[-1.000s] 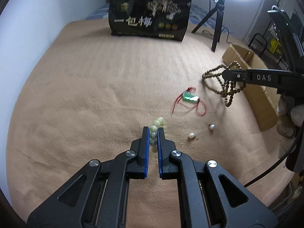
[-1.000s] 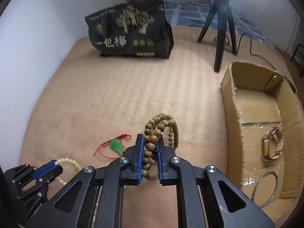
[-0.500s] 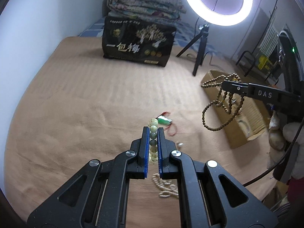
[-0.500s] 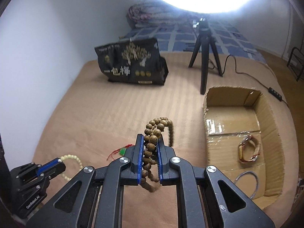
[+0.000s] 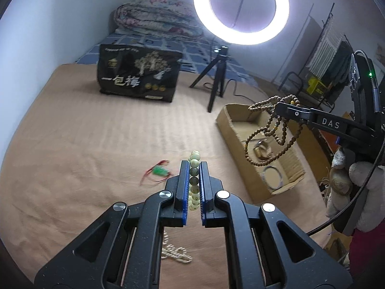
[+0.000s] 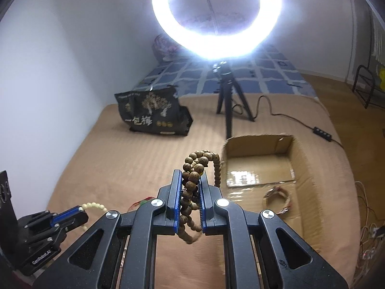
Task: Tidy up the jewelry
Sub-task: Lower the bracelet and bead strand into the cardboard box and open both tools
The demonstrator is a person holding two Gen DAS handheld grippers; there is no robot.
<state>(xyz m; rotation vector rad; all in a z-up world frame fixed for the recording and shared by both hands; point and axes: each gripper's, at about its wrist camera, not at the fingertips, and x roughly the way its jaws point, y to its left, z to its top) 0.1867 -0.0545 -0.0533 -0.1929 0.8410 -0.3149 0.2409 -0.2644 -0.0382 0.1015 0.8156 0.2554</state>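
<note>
While each hand-held gripper [image 5: 194,168] [image 6: 190,180] clamps one bracelet [image 5: 194,166] [image 6: 192,175], two more lie in one box [image 6: 298,166].

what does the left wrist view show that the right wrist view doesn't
Only the left wrist view shows the pearl necklace lying on the brown blanket and the metal bangle in the cardboard box.

Only the right wrist view shows the cable's inline switch.

Both show the left gripper shut on the pale green bead bracelet, the right gripper shut on the wooden bead strand, the green pendant on red cord, the woven bracelet in the box, the black bag and the ring light.
</note>
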